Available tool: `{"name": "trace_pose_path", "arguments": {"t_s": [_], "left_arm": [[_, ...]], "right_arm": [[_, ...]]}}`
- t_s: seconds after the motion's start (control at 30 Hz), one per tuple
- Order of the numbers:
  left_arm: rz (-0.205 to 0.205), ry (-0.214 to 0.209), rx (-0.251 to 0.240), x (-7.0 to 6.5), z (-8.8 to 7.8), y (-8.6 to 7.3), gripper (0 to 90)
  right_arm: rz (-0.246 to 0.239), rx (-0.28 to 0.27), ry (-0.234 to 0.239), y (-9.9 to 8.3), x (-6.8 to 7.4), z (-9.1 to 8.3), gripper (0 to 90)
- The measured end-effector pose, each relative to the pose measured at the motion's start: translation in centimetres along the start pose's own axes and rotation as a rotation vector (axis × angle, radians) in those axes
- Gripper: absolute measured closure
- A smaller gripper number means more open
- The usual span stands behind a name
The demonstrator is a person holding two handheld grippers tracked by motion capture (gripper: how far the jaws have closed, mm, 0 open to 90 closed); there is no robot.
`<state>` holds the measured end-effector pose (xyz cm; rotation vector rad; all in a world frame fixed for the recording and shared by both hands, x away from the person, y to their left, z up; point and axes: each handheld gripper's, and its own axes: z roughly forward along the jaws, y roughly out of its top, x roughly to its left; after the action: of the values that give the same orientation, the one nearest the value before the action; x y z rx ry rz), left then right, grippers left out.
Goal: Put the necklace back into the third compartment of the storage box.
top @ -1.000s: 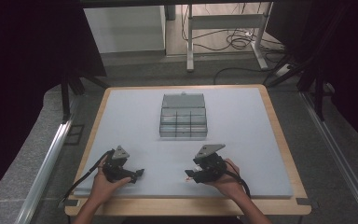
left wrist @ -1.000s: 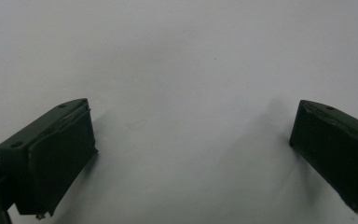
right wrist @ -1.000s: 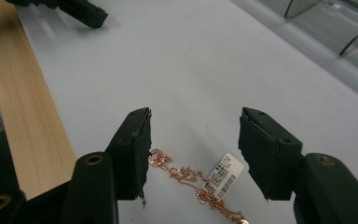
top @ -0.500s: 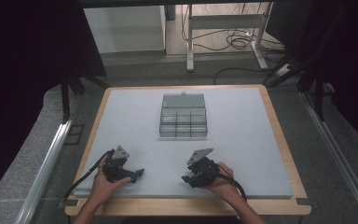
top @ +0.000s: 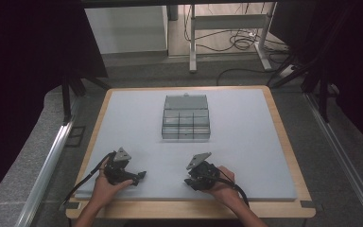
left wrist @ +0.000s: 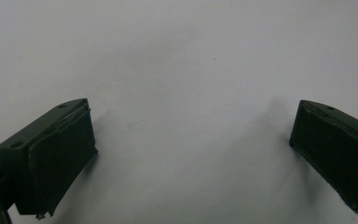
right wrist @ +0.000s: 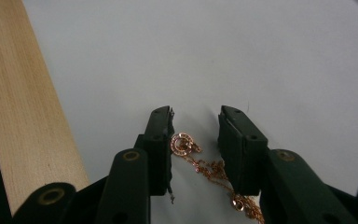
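High view: both hands rest near the front edge of the desk [top: 246, 142]; the left gripper [top: 139, 176] and right gripper [top: 189, 181] sit well apart from the compartment box [top: 185, 124] farther back. Left gripper view: fingers [left wrist: 56, 158] wide, nothing between them, bare mat below. Right gripper view: fingers [right wrist: 161, 140] narrow and just closing, with a rose-gold necklace [right wrist: 200, 165] lying on the mat between them, its ring pendant beside the left pad; pads not yet pressing. Recommended: close low, catching ring and chain together, then lift slowly so the loose chain does not snag.
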<state>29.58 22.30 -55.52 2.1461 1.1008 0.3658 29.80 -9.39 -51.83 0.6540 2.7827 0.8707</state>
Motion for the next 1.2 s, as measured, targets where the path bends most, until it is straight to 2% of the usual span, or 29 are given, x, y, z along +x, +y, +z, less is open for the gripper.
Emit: {"name": "trace_pose_path", "arguments": {"t_s": [0.27,0.5,0.6,0.8,1.1,1.2], "left_arm": [[0.000,0.000,0.000,0.0,0.0,0.0,0.0],[0.000,0.000,0.000,0.0,0.0,0.0,0.0],[-0.001,-0.001,0.000,0.0,0.0,0.0,0.0],[0.000,-0.001,0.001,0.0,0.0,0.0,0.0],[0.000,-0.001,0.000,0.0,0.0,0.0,0.0],[-0.001,-0.001,0.001,0.0,0.0,0.0,0.0]], "right_arm": [[0.010,0.023,-0.027,0.2,0.3,-0.1,77.2],[0.028,0.020,-0.017,0.2,0.1,-0.1,77.6],[0.059,0.013,0.007,0.1,-0.3,-0.1,77.6],[0.117,-0.051,0.028,0.2,-1.1,-1.1,77.6],[0.120,-0.132,0.015,0.9,-1.4,-3.7,77.6],[0.124,-0.144,0.015,1.0,-1.5,-4.1,77.6]]}}
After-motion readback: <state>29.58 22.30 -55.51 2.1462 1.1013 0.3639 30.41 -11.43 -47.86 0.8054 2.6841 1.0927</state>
